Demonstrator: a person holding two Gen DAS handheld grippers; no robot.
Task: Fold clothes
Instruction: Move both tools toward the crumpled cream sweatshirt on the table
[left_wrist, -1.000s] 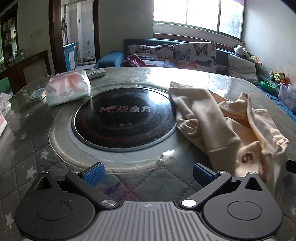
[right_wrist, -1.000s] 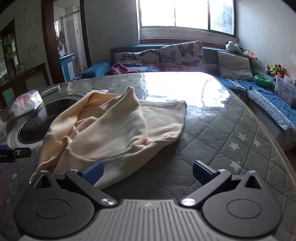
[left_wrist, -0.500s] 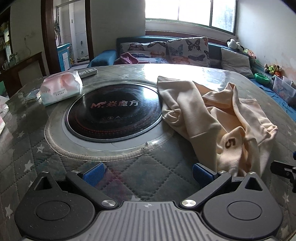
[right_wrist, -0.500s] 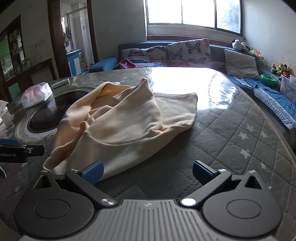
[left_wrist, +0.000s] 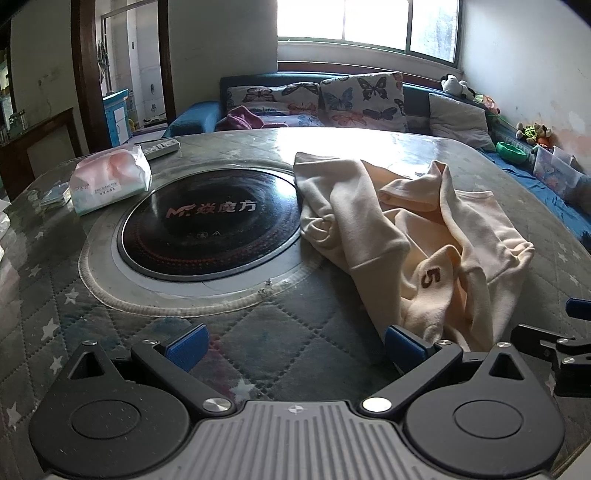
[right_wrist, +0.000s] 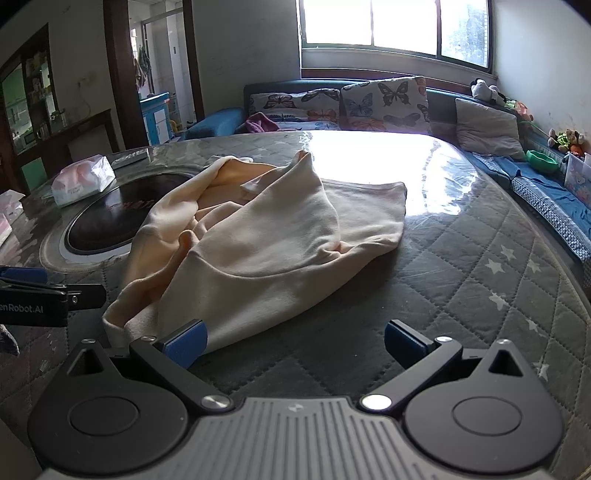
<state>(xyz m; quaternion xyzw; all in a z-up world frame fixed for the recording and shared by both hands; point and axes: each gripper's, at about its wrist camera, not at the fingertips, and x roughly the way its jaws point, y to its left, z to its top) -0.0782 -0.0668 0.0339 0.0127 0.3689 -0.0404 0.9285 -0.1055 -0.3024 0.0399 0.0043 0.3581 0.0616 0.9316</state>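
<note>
A crumpled cream garment (left_wrist: 417, 236) with a brown "5" on it lies on the quilted table, right of the round black cooktop (left_wrist: 210, 221). It also shows in the right wrist view (right_wrist: 266, 243). My left gripper (left_wrist: 295, 341) is open and empty, low over the table, its right fingertip (left_wrist: 400, 341) beside the garment's near edge. My right gripper (right_wrist: 295, 339) is open and empty, its left fingertip (right_wrist: 186, 339) at the garment's near hem. Each gripper shows at the edge of the other's view.
A pink tissue pack (left_wrist: 110, 177) and a remote (left_wrist: 160, 147) lie at the far left of the table (right_wrist: 480, 280). A sofa with butterfly cushions (left_wrist: 362, 101) stands behind. A blue mat with toys and a green bowl (right_wrist: 541, 160) runs along the right.
Both grippers have drawn back and swung right, so the garment sits nearer and more central in both views. The garment itself has not moved. Both stay open.
</note>
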